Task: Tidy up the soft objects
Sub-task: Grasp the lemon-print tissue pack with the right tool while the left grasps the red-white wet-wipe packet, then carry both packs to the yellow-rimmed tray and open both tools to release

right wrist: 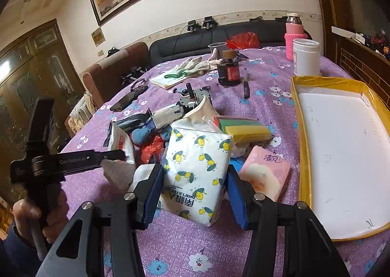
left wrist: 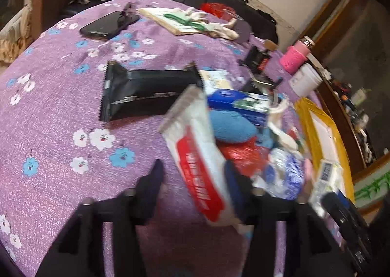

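While clamped | tissue pack [right wrist: 195, 174]: white, yellow-and-teal lemon print

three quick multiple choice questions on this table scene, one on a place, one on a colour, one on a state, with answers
1. Where is the bee-print tissue pack?
A) inside a drawer
B) between the fingers of the right claw
C) on the floor

2. What colour is the knitted sleeve on the bottle?
A) pink
B) green
C) black

3. What state is the yellow tray in?
A) full of sponges
B) covered by a lid
C) empty

Answers: 1 B, the blue pads flank the pack. 2 A, the sleeve is bright pink. 3 C, only its bare white floor shows.
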